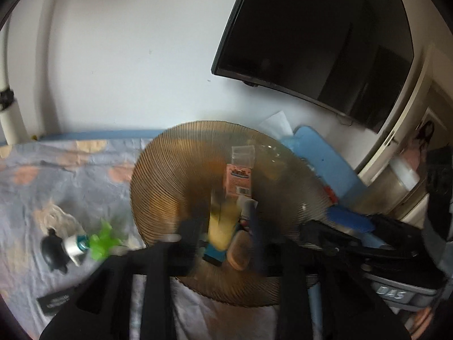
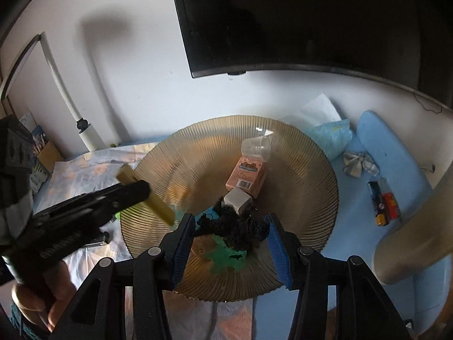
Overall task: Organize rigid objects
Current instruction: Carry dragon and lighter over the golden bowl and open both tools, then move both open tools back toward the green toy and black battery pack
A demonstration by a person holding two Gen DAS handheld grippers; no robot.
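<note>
left gripper is pinching a yellow block over the ribbed amber plate. right gripper is holding a black frilly clump between spread pads, grip unclear. risk: block is sticking out unevenly, so it's likely slipping out or knocking the clear cup and pink carton.

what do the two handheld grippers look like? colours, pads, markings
Both are black plastic with angular cut-out linkages. Right gripper: blue ribbed pads on its fingers, silver pivot bolts. Left gripper: same black build, blurred. A grey body marked "DAS" shows in the left view.
</note>
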